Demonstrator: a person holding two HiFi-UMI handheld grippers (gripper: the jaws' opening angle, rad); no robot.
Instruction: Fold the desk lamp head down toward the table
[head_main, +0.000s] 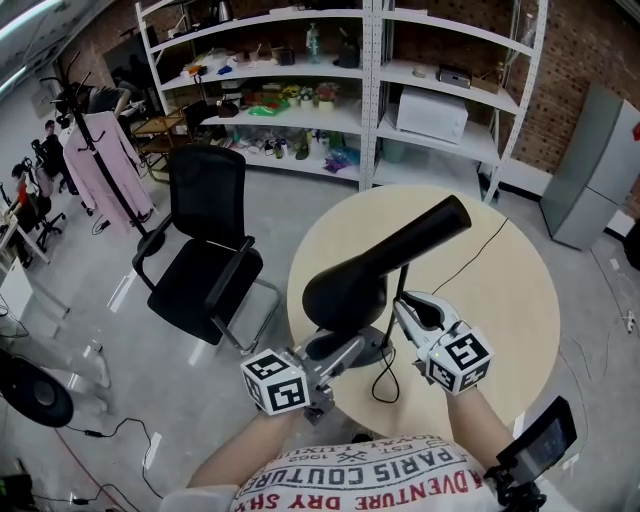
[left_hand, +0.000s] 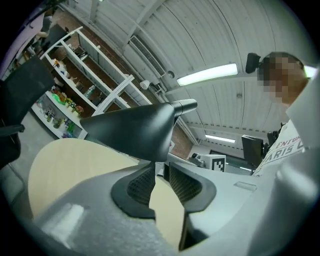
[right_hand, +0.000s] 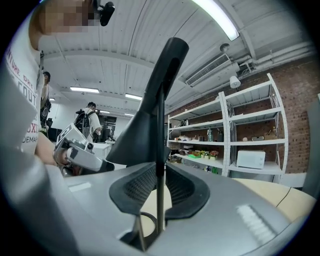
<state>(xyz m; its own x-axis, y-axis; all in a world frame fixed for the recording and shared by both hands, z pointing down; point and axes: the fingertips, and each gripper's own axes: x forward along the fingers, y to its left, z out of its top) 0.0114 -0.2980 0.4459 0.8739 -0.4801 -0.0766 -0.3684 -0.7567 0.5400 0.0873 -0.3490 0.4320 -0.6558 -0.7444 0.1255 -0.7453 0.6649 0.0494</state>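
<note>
A black desk lamp stands on the round pale table (head_main: 505, 300). Its cone-shaped head (head_main: 350, 285) is tilted, wide end low at the left and narrow end up at the right. The thin stem (head_main: 403, 281) rises behind it. My left gripper (head_main: 368, 346) reaches in level under the wide end, jaws apart. In the left gripper view the head (left_hand: 132, 130) hangs just past the left gripper (left_hand: 160, 174), and only tabletop shows in the gap. My right gripper (head_main: 402, 304) straddles the stem. In the right gripper view the stem (right_hand: 160, 150) runs up between the pads of the right gripper (right_hand: 159, 181) with a slight gap.
The lamp's black cord (head_main: 384, 385) loops on the table near my hands and another length trails toward the far edge. A black office chair (head_main: 205, 262) stands left of the table. White shelving (head_main: 340, 80) lines the back wall, and a grey cabinet (head_main: 595, 170) stands far right.
</note>
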